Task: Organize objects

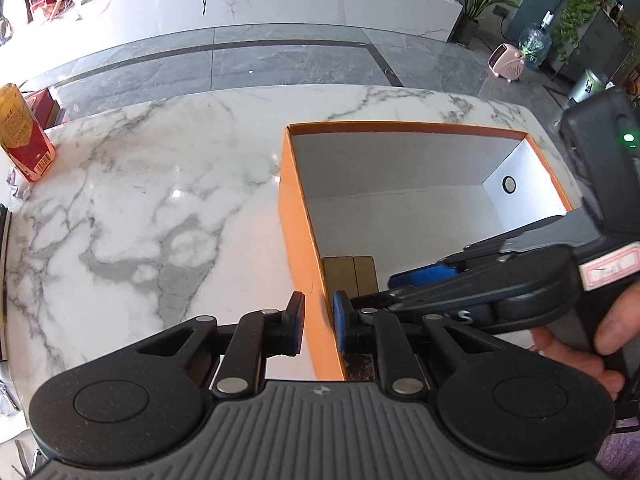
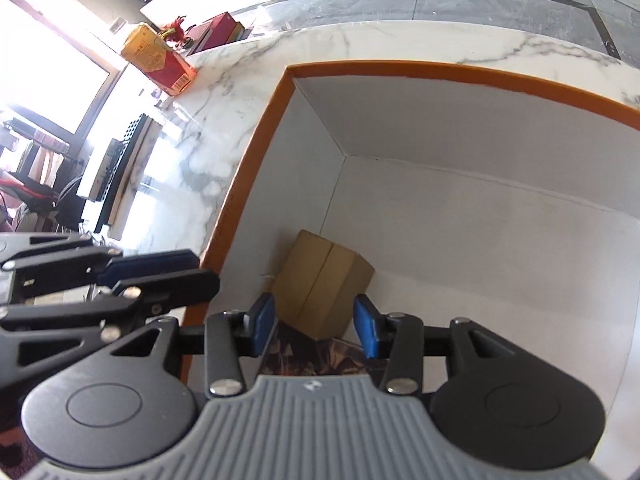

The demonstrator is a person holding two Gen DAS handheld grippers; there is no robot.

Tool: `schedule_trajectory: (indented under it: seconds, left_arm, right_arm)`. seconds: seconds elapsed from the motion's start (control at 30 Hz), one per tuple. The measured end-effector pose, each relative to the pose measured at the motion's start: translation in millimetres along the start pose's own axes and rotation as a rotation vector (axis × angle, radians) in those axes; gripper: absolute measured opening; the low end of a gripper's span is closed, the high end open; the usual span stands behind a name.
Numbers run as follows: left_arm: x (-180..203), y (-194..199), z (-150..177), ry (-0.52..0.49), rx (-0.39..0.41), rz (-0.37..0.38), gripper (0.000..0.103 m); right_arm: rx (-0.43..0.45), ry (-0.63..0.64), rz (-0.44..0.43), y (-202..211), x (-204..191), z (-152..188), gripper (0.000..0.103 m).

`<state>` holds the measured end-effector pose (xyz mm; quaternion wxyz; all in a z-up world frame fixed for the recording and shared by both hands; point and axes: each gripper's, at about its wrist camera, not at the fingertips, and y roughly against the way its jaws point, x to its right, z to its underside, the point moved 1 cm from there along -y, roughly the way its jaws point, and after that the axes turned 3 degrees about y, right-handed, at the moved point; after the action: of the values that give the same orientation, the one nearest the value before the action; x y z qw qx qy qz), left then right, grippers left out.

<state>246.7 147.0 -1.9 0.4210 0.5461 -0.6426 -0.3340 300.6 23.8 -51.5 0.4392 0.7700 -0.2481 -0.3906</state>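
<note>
An orange box (image 1: pixel 298 240) with a white inside stands open on the marble table (image 1: pixel 140 208). A small tan carton (image 2: pixel 324 284) and a dark patterned box (image 2: pixel 316 356) lie in its near left corner; the tan carton also shows in the left wrist view (image 1: pixel 352 276). My left gripper (image 1: pixel 318 324) straddles the orange box's left wall, jaws close on either side of it. My right gripper (image 2: pixel 316 326) is open inside the box, above the dark patterned box, with nothing between its pads. It shows from the side in the left wrist view (image 1: pixel 424 276).
A red and yellow carton (image 1: pixel 24 136) stands at the table's far left; it also shows in the right wrist view (image 2: pixel 158 60). A black perforated tray (image 2: pixel 116 160) lies at the table's left edge. The orange box's far rim (image 2: pixel 460 70) lies beyond the grippers.
</note>
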Motion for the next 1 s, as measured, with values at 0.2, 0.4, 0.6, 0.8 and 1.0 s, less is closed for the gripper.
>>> schedule_trajectory:
  seconds: [0.2,0.4,0.6,0.8,1.0]
  left_arm:
    - [-2,2,0,0.001,0.011,0.014,0.018]
    - [-1,1,0,-0.012,0.019,0.015,0.016]
    - [1,-2,-3,-0.005,0.017,0.004,0.016]
    - [4,-2,-3,-0.012,0.015,0.003,0.016]
    - [6,-8,-3,-0.019,0.001,0.006,0.016]
  right_arm:
    - [-0.015,-0.045,0.013,2,5,2,0.024]
    - [0.008,-0.063,-0.009,4,15,4,0.004]
    - [0.015,-0.035,0.038,12,20,7,0.000]
    - [-0.042,-0.076,0.110,-1,45,16,0.000]
    - [-0.042,-0.051,0.127,-5,42,13,0.000]
